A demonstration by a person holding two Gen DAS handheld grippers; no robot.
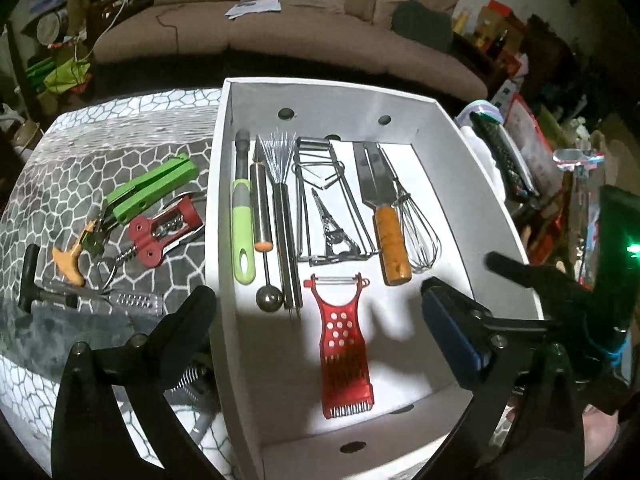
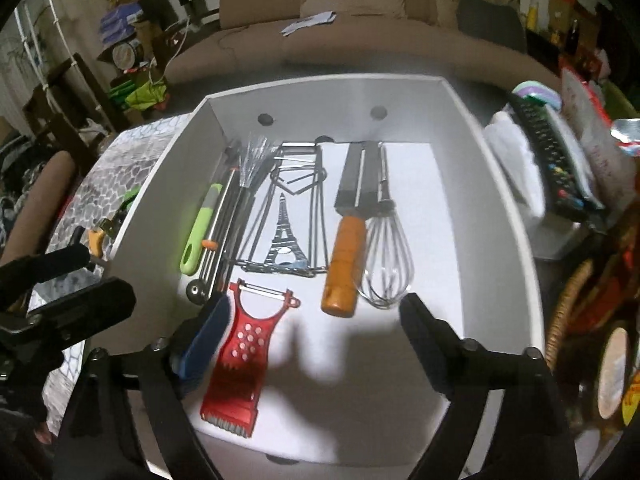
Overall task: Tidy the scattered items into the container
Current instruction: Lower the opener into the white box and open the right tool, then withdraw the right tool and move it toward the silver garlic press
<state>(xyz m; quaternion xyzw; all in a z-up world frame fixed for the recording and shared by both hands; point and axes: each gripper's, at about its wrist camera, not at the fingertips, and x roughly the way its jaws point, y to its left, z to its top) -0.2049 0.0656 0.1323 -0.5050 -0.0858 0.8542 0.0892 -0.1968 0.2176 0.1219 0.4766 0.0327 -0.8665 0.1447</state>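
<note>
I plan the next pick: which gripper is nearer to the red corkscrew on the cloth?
Left. The left gripper hangs open beside the red corkscrew; the right gripper is open over the white box, farther away.

A: What's in the white box (image 2: 516, 216)?
B: Red slicer (image 2: 240, 364) at the near end, lying flat. Behind it an orange-handled tool (image 2: 346, 264) w/ a wire whisk (image 2: 386, 264) just beside it on the right. Eiffel Tower opener (image 2: 285, 236) mid-box, green-handled peeler (image 2: 198, 232) by the left wall.
A: Right gripper (image 2: 316, 312)?
B: Jaws wide apart above the box, nothing btwn them. Left finger's blue pad (image 2: 206, 340) sits just beside the slicer; can't tell if touching.
A: Outside the box?
B: Left gripper (image 2: 60, 280) at the left edge, over the patterned bench (image 2: 100, 172).
</note>
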